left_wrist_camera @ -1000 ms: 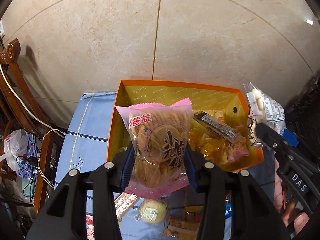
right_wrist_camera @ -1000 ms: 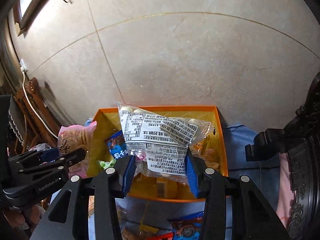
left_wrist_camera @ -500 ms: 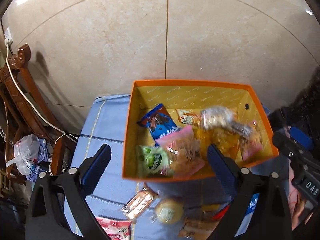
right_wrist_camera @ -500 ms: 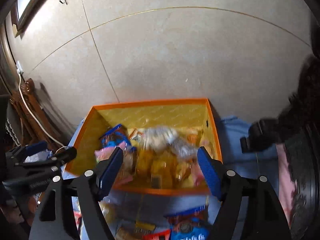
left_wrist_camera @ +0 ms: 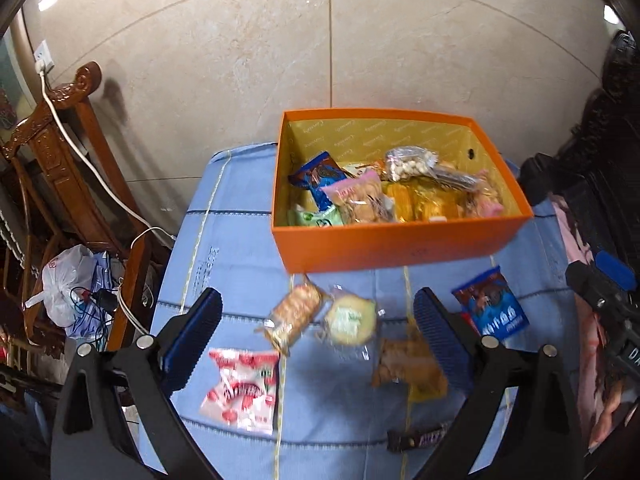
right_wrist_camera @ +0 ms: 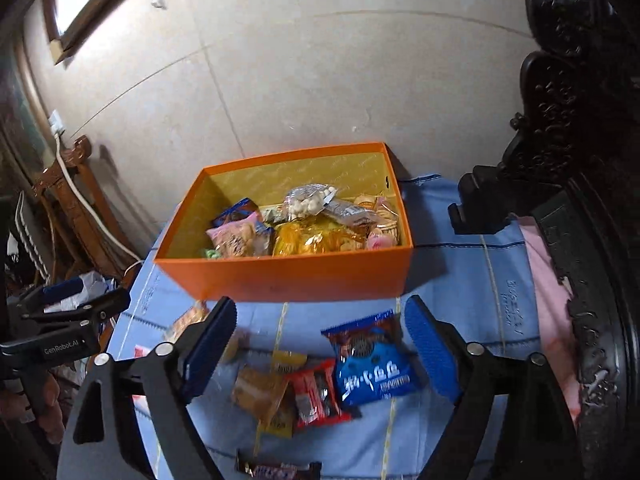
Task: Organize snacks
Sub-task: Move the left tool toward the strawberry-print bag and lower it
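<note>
The open orange cardboard box [left_wrist_camera: 400,240] with its yellow lining stands on the pale blue cloth [left_wrist_camera: 240,264] at the wall end, and every loose snack lies on the cloth in front of its near wall.

Counted in front of the box, across both views: one blue cookie packet [right_wrist_camera: 370,364], one red-and-white sweet pouch [left_wrist_camera: 242,390], one clear sleeve of round brown biscuits [left_wrist_camera: 294,312], one clear-wrapped pale round cake [left_wrist_camera: 351,320], one crumpled amber biscuit bag [left_wrist_camera: 408,364], one red wrapper [right_wrist_camera: 316,394], one small yellow sachet [right_wrist_camera: 288,360] and one dark chocolate bar [left_wrist_camera: 416,438] nearest the cameras. That makes eight outside. Inside the box the packets overlap; I make out about seven, including one more blue packet [left_wrist_camera: 320,178], but the pile hides any exact count.

These should all be light, soft film packs. The film is probably slippery, and the biscuits and cake would likely crush, so I would pinch each across a flat sealed edge or its narrower width, gently. The chocolate bar seems the stiffest; take it across its middle.

The left gripper [left_wrist_camera: 318,334] stands wide and empty above the biscuits and cake. The right gripper [right_wrist_camera: 320,344] is opening, its jaws nearly full wide, with nothing pressed between them; the blue cookie packet lies on the cloth below.
</note>
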The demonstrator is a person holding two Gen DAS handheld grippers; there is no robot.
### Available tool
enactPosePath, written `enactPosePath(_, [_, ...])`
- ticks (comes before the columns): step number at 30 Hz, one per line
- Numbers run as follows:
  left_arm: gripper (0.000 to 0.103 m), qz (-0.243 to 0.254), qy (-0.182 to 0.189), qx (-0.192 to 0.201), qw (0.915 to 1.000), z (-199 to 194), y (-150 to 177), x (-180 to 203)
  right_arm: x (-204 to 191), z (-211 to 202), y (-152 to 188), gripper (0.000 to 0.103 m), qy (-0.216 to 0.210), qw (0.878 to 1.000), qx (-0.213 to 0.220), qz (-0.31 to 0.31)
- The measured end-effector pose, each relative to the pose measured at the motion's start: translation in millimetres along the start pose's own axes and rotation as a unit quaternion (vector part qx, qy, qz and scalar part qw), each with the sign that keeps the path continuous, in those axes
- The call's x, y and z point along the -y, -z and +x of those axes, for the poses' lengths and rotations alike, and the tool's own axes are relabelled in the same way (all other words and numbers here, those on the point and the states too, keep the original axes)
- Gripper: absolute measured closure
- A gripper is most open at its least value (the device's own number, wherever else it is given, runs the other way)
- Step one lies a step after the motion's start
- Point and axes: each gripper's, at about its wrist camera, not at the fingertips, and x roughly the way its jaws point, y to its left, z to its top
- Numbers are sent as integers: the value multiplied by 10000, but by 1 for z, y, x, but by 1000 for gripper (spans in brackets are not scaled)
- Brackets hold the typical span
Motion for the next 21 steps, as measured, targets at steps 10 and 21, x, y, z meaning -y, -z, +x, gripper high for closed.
enactPosePath(10, [9,192,36,121,9997,-42,56,12,-5,-35,51,3,60,9999,-130,-22])
enactPosePath(21, [9,88,-134,-405,9990,-12,101,-6,14,-24,102,3,25,9969,-743,241])
